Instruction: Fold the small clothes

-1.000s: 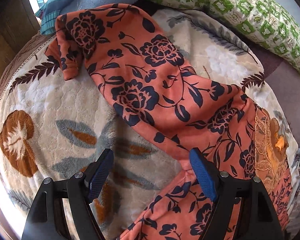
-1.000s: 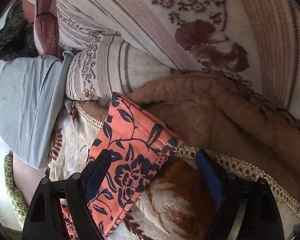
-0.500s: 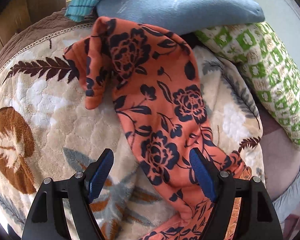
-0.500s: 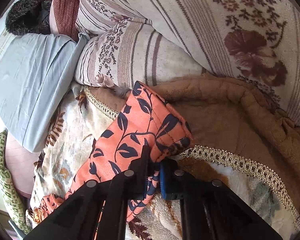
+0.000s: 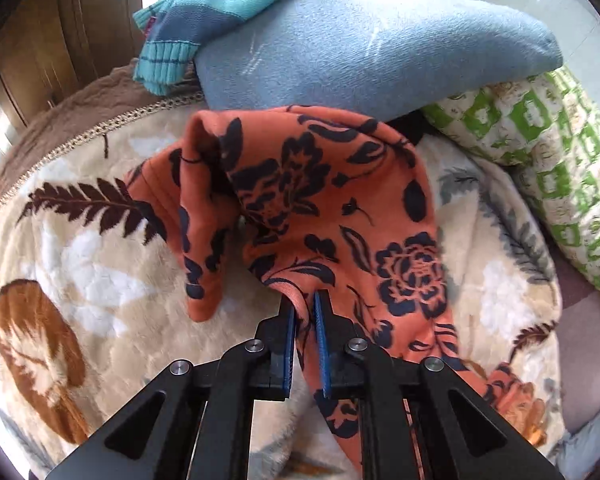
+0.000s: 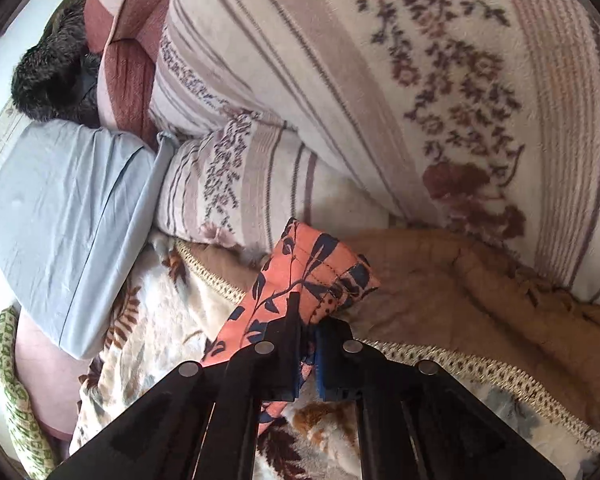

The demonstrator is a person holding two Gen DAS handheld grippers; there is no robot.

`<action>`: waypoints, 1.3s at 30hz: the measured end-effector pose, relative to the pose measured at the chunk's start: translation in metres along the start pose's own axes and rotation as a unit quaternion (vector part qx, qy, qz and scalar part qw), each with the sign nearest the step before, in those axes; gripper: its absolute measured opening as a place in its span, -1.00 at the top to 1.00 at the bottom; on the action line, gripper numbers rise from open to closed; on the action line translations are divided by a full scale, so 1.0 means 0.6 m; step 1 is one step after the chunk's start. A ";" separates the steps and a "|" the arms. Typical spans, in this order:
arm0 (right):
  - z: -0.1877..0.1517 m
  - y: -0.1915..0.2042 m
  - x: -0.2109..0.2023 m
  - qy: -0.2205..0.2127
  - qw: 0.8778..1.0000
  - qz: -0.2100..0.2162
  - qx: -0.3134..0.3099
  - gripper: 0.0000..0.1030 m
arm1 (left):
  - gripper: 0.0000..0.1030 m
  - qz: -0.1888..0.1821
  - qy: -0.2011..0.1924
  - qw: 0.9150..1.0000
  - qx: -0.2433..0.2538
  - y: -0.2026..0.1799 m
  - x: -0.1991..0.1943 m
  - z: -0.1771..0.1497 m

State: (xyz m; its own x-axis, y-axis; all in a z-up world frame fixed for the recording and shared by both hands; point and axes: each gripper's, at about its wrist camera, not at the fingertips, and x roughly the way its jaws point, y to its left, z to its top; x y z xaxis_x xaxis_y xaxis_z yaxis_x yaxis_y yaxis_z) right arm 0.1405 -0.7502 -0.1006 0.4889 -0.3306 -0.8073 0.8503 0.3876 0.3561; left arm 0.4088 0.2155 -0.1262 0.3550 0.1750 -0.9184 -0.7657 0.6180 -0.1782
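My left gripper (image 5: 305, 304) had just been closing: a second before, its blue pads stood wide apart over the orange floral garment (image 5: 324, 216), and now they were pinched on a fold of that cloth right at the tips. The garment spread up and away from that gripper across the cream leaf-patterned blanket (image 5: 80, 280), its far end bunched against the blue-grey pillow (image 5: 372, 48). A teal striped knit (image 5: 204, 12) lay on the pillow's top left, and a green-and-white cushion (image 5: 548, 152) sat off to the right.

My right gripper (image 6: 307, 322) had also closed within that second; earlier its pads straddled the garment's hemmed end (image 6: 316, 268) with a gap, and now they were clamped on it. That end stood slightly raised just ahead of the tips, over the blanket's gold-braided edge (image 6: 480, 364). Beyond lay a tan fleece (image 6: 480, 280) and a striped floral quilt (image 6: 380, 80); a pale blue pillow (image 6: 60, 216) was to the left.
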 end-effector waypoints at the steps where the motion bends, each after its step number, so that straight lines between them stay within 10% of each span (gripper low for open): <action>1: -0.003 -0.008 0.016 0.015 1.000 -0.016 0.002 0.92 | 0.88 0.029 0.003 1.000 0.006 -0.002 0.012 -0.004; 5: -0.026 -0.033 0.052 0.037 0.999 -0.033 0.014 0.91 | 0.87 0.035 0.006 0.999 -0.006 0.005 0.017 -0.014; 9: -0.027 -0.041 0.043 0.040 0.999 -0.003 0.015 0.80 | 0.81 -0.059 0.048 0.997 -0.022 0.023 -0.010 -0.032; 14: -0.038 -0.053 0.036 0.051 0.997 0.045 0.029 0.43 | -0.08 -0.145 0.080 0.986 0.033 -0.010 -0.029 -0.115; 17: -0.042 -0.044 0.033 0.048 0.998 0.032 0.009 0.50 | 0.01 -0.119 0.093 0.986 0.074 -0.051 -0.002 -0.136; 19: -0.038 -0.025 0.028 0.047 0.999 0.023 -0.015 0.92 | 0.75 -0.110 0.062 0.988 0.088 -0.073 -0.011 -0.129; 24: -0.026 -0.022 0.018 0.018 0.999 0.014 -0.031 0.93 | 0.80 0.003 0.042 0.993 0.112 -0.103 0.000 -0.119; 30: -0.047 -0.048 0.040 0.034 0.999 0.026 0.007 0.81 | 0.77 -0.074 0.053 0.990 0.107 -0.078 -0.062 -0.171; 33: -0.043 -0.062 0.039 0.033 0.999 0.028 0.020 0.80 | 0.32 -0.138 0.046 0.980 0.138 -0.106 -0.114 -0.217; 35: -0.043 -0.052 0.029 0.028 1.000 0.009 -0.004 0.88 | -0.04 -0.142 0.036 0.973 0.180 -0.146 -0.124 -0.261; 39: -0.052 0.006 -0.027 -0.020 0.996 0.004 -0.083 0.91 | -0.04 -0.105 0.039 0.953 0.282 -0.219 -0.106 -0.352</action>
State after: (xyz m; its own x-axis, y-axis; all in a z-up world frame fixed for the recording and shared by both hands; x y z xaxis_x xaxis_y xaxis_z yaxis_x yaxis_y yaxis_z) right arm 0.1293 -0.7166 -0.1008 0.5065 -0.3598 -0.7835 0.8033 0.5271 0.2772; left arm 0.3735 -0.0385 -0.1190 0.4106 -0.0411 -0.9109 -0.2653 0.9504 -0.1624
